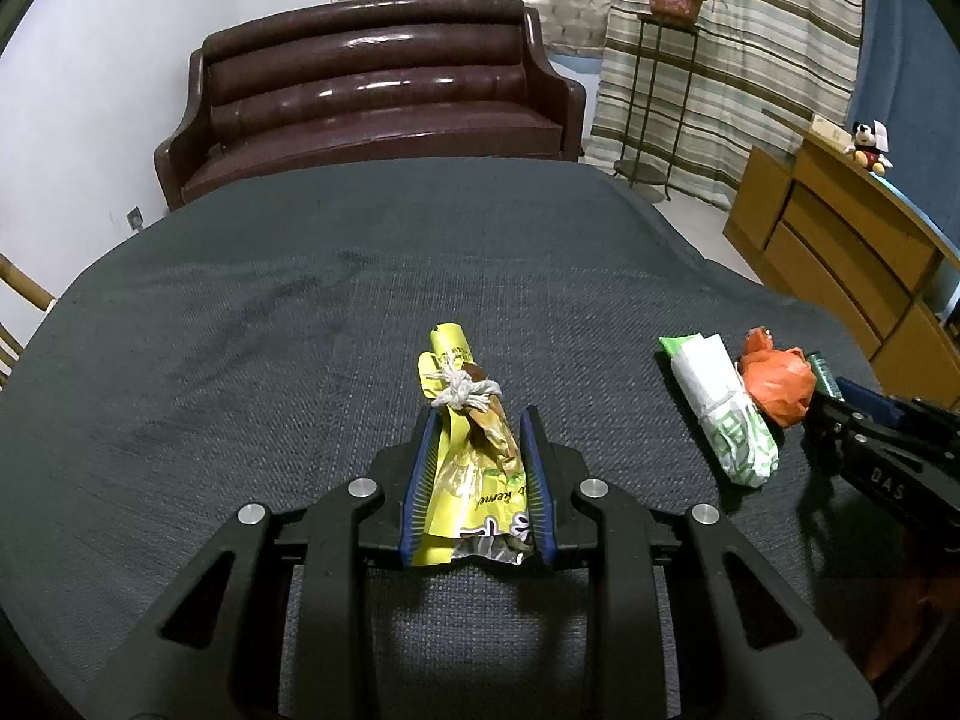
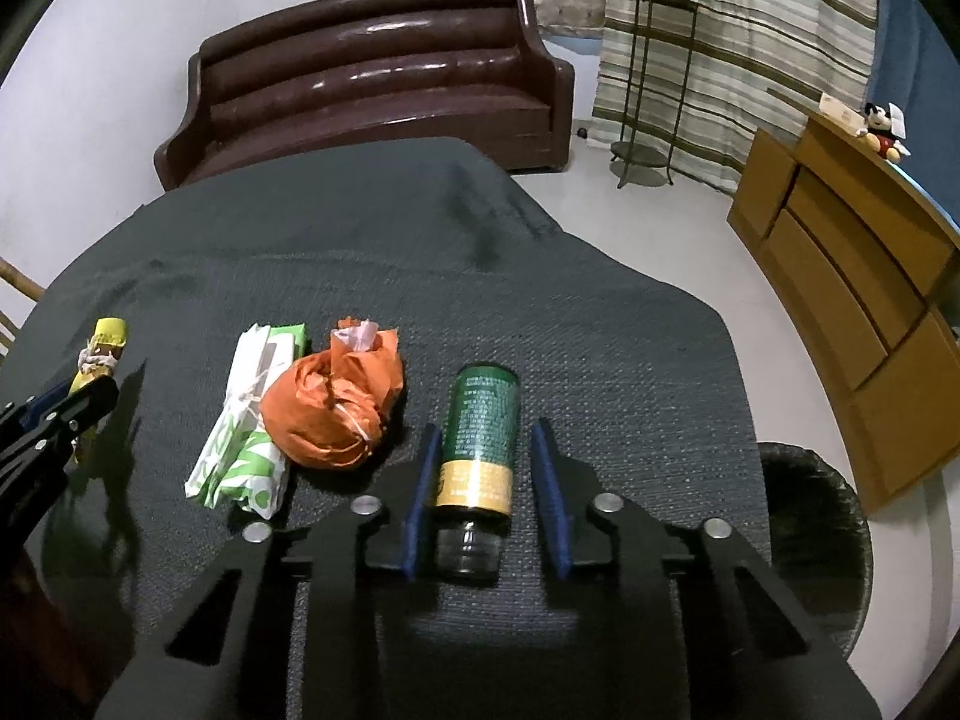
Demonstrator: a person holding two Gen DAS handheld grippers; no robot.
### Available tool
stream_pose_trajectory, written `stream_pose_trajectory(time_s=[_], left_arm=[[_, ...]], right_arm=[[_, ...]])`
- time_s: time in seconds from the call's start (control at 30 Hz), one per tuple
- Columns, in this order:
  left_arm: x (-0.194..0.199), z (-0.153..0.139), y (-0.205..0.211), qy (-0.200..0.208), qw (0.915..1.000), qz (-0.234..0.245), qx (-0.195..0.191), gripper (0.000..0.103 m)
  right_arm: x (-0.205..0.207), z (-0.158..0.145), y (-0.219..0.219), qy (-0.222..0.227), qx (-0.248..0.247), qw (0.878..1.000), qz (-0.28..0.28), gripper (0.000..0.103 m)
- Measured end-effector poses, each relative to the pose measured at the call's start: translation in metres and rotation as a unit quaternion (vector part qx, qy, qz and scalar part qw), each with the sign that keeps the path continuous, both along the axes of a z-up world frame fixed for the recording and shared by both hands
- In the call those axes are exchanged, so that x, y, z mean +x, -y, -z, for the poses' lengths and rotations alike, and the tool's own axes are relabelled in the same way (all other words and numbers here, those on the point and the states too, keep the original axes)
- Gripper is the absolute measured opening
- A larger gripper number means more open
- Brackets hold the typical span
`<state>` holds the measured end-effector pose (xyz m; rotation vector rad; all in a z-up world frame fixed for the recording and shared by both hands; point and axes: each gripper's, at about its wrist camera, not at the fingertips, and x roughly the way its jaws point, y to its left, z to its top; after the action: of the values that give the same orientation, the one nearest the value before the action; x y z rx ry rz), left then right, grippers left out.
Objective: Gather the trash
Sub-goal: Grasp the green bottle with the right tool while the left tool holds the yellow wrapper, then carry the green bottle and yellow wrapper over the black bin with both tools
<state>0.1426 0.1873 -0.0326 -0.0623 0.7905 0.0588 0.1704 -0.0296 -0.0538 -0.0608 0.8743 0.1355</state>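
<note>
**Q:** Yellow wrapper: where is it, and how is it held?

**A:** It lies on the grey-clothed tabletop, pinched by the left gripper, which angles downward.

**Q:** And the right gripper?

**A:** It also angles downward, its jaws spread around the lying green bottle, with a gap on the right side.

**Q:** Open room and containers?

**A:** The far tabletop is bare. A dark round bin sits past the right edge; its contents cannot be told.
</note>
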Motion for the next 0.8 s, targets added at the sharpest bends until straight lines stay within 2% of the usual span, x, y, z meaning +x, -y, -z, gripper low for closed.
stream_pose_trajectory(time_s=[0.47,0.8], left_arm=[[-0.001,0.0,0.001,0.002,1.0,0.001,-0.001,0.027],[-0.016,-0.005,0.009,0.007,0.9999,0.011,-0.009,0.027]], right_arm=[[-0.008,-0.002,0.002,0.001,0.007,1.0,-0.002,0.024],[-0.027,-0.008,0.008,0.01,0.017,1.0,0.001,0.024]])
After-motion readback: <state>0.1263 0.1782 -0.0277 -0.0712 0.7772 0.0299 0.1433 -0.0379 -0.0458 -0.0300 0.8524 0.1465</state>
